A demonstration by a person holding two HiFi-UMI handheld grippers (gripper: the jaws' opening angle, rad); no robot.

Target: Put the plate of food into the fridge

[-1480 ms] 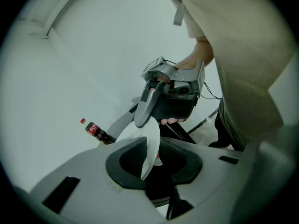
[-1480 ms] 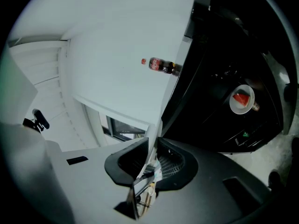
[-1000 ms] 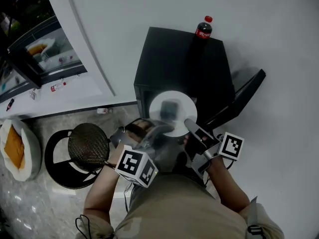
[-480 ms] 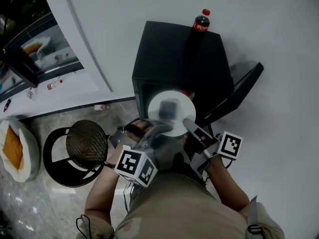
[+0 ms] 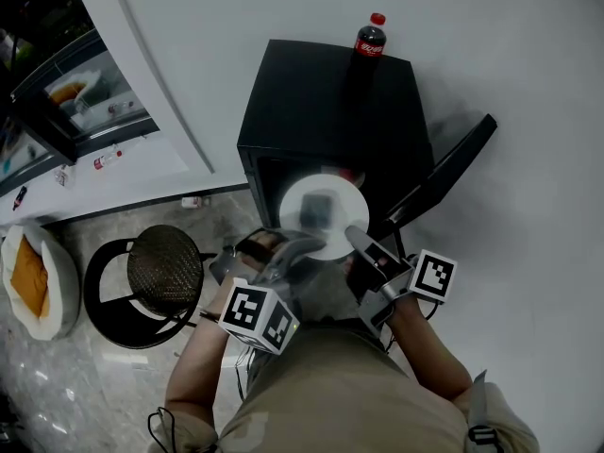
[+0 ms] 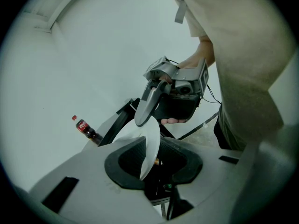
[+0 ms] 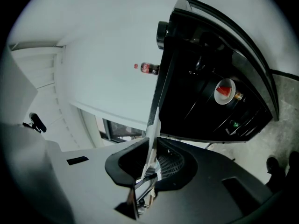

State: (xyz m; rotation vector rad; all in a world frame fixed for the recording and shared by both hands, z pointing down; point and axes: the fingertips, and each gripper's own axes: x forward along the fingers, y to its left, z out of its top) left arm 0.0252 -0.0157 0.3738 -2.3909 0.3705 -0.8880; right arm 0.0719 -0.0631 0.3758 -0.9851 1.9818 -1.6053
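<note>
Two grippers share one white plate [image 5: 351, 206]. Past the round stool [image 5: 165, 272] on the left, the left gripper [image 5: 288, 245] is clamped on the plate's near-left rim. The right gripper [image 5: 356, 239] just squeezed tighter on its near-right rim. The plate hangs at the mouth of the open black fridge [image 5: 311, 102], and the food [image 5: 321, 206] is maybe a dark lump, too blurry to tell. A cola bottle [image 5: 367, 38] stands on top.

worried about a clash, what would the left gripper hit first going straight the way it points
Past the round white plate it holds, probably the right gripper, its fingers just closing tighter on the far rim; depth is unclear.
</note>
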